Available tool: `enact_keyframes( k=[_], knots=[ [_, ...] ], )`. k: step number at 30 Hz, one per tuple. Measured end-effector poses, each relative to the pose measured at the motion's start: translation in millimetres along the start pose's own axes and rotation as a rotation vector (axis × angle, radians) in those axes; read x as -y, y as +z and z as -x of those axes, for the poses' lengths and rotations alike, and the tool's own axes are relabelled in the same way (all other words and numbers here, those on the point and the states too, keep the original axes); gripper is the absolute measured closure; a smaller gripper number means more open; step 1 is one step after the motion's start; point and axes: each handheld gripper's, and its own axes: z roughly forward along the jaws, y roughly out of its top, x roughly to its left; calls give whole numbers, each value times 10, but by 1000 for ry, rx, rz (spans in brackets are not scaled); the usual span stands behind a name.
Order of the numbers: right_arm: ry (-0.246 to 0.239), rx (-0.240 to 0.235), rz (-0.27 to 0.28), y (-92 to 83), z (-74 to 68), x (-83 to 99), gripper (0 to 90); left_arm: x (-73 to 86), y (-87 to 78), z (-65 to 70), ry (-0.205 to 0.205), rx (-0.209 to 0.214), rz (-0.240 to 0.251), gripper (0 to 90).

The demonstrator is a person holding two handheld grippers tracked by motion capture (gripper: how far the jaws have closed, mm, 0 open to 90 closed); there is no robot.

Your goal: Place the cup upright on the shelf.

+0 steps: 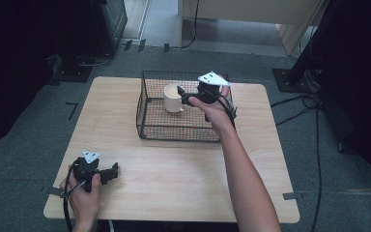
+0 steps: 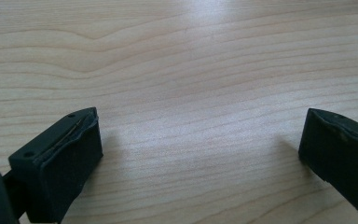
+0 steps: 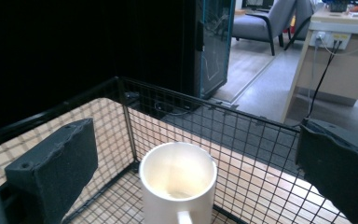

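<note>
A: Jaws wide apart on our right gripper [image 1: 186,98], holding nothing; the cream mug [image 3: 179,186] stands upright between them, untouched on either side, its handle turned toward us.

B: And where does the mug sit?

A: Inside the wire basket [image 1: 147,116], on its floor, toward the back-left part near a corner. In the high view the mug [image 1: 172,98] is just left of our right gripper, which reaches in over the basket's right rim.

B: So how far along are we?

A: We judge the mug is either just set down or about to be gripped; we cannot tell which. Nothing is in hand, so a grasp or a withdrawal is what's left.

B: Our other gripper?

A: Our left gripper [image 1: 112,170] rests well in front of the basket, near the worktop [image 1: 174,164] edge, jaws equally wide and empty over bare wood.
</note>
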Motion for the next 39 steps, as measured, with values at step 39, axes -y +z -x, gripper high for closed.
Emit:
enact_keyframes(
  k=[39],
  knots=[
    [-38,40,-13,-1140,-86,411,0,0,0,0,0,-1,1,0]
  ],
)
